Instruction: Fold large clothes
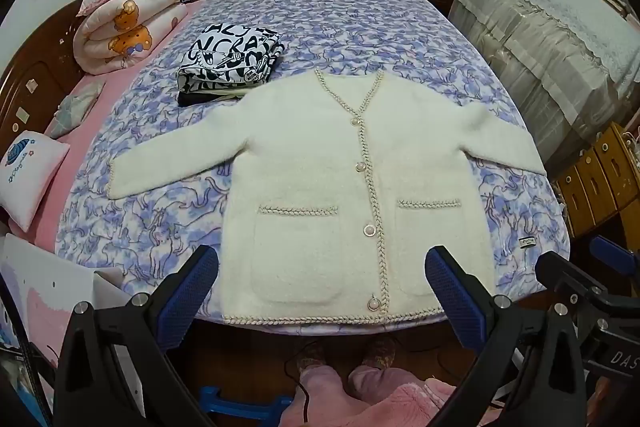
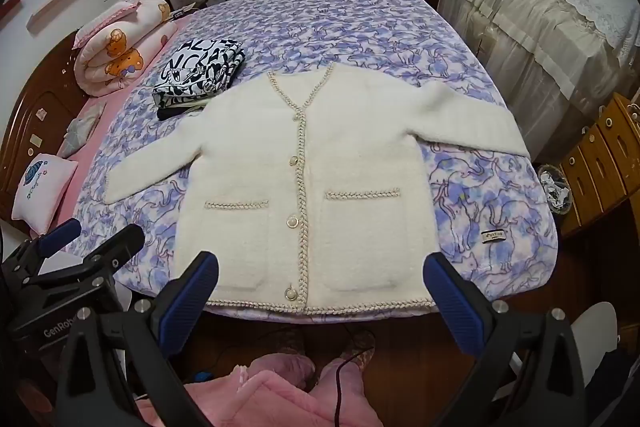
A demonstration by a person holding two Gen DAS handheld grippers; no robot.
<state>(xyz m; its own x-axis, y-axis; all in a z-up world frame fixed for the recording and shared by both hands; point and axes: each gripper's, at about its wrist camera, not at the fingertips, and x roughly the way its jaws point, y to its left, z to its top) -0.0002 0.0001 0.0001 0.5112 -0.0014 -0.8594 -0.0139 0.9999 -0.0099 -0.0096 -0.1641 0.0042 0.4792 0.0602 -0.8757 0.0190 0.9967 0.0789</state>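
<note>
A cream fluffy cardigan (image 1: 320, 167) with braided trim, pearl buttons and two front pockets lies flat and buttoned on the bed, sleeves spread out to both sides. It also shows in the right wrist view (image 2: 280, 163). My left gripper (image 1: 322, 291) is open and empty, hovering over the cardigan's hem at the bed's near edge. My right gripper (image 2: 320, 291) is open and empty, also above the hem. In the left wrist view the right gripper (image 1: 580, 275) sits at the far right; in the right wrist view the left gripper (image 2: 88, 239) sits at the left.
A folded black-and-white printed garment (image 1: 230, 59) lies beyond the cardigan's left shoulder. The bed has a purple cat-print blanket (image 1: 360, 23). A rolled bear quilt (image 1: 128, 23) and pillows sit left. A covered cabinet (image 1: 552, 39) and wooden drawers (image 1: 596, 179) stand right.
</note>
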